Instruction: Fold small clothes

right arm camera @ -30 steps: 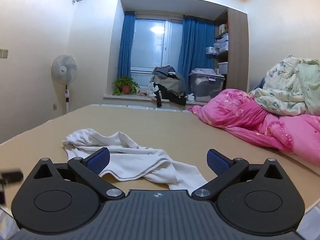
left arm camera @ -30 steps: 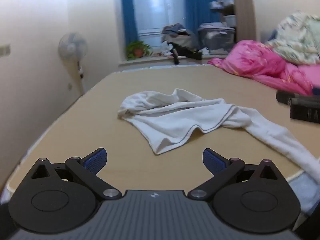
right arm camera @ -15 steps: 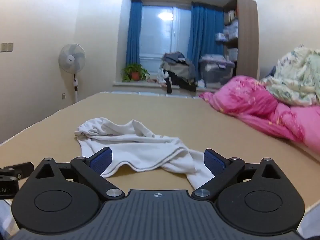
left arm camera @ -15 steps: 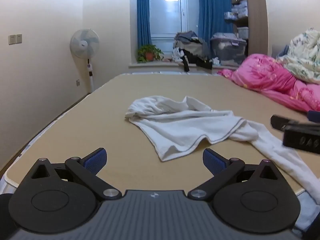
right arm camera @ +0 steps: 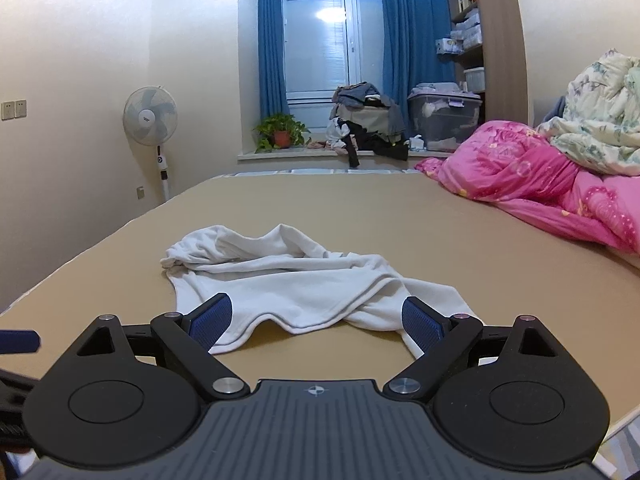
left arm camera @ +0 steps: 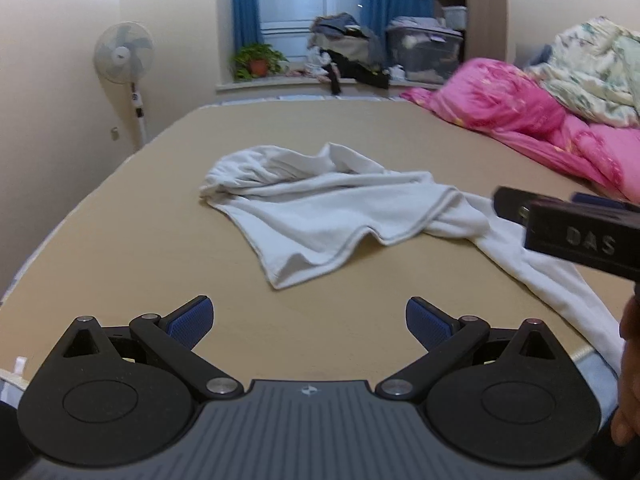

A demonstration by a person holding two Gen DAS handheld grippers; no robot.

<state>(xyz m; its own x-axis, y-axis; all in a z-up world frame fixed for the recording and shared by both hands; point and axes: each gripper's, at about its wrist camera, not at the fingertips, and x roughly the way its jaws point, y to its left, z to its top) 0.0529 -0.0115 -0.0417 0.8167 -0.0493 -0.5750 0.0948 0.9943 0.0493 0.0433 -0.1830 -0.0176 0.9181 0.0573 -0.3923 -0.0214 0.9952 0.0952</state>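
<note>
A crumpled white garment point(left arm camera: 320, 216) lies on the tan bed surface point(left arm camera: 120, 248), one long sleeve trailing toward the near right edge. My left gripper point(left arm camera: 307, 312) hovers open just short of the garment's near hem, with nothing between its fingers. My right gripper point(right arm camera: 316, 308) is low over the garment point(right arm camera: 296, 280), and its jaws are closing. The wavy hem and the sleeve fold lie between its blue pads, which do not press on the cloth. In the left wrist view the right gripper point(left arm camera: 548, 202) shows over the sleeve. One blue fingertip point(right arm camera: 16, 342) of the left gripper pokes in at the left.
A pink quilt point(left arm camera: 520, 128) and a floral duvet point(left arm camera: 592, 64) are piled along the bed's right side. A standing fan point(left arm camera: 124, 54) is by the left wall. Clothes, a plant and a storage box sit on the window sill beyond. A hand point(left arm camera: 630, 380) shows at the right edge.
The left gripper has dipped toward the bed and come nearer the garment. The right gripper has shifted so the garment is centred ahead of it, and its jaws have narrowed slightly.
</note>
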